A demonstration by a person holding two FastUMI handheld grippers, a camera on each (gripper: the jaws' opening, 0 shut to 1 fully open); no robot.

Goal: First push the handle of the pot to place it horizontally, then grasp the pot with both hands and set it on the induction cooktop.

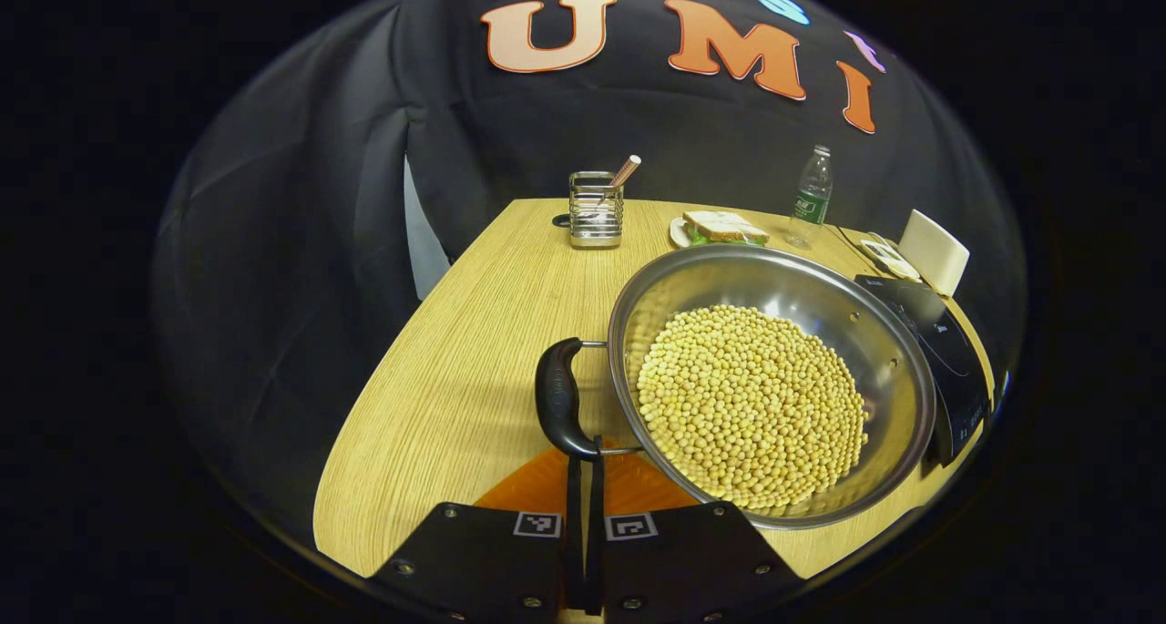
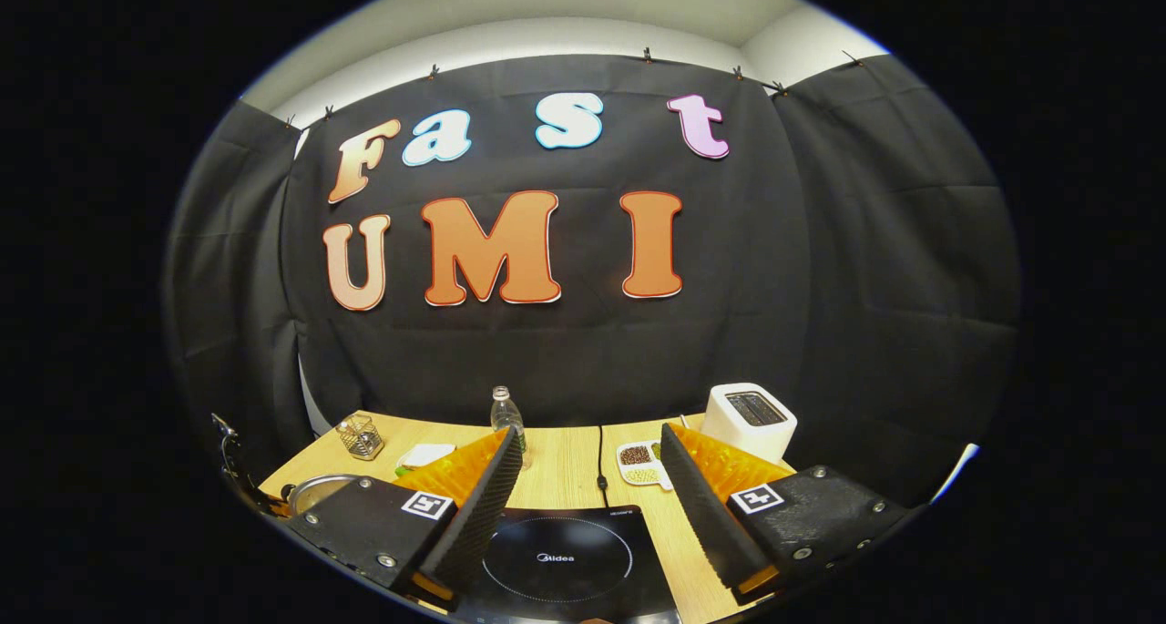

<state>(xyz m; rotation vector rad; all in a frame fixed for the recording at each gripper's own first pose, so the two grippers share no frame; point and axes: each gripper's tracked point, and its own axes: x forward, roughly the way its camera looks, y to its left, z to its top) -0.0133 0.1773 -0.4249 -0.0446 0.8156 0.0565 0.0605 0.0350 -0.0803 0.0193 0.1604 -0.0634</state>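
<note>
Ribbed black left claw [image 1: 583, 460] closed, round steel pot [image 1: 771, 383], pebbly beans [image 1: 751, 404]

My right jaws cover both sides of the black glass induction cooktop [image 2: 557, 560]. The steel pot full of yellow beans [image 1: 774, 383] hides that cooktop's near half in the left gripper view.

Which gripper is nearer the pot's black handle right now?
Left. The left gripper, fingers together, has its tips right at the near end of the pot handle. The right gripper is open above the induction cooktop, away from the pot.
</note>
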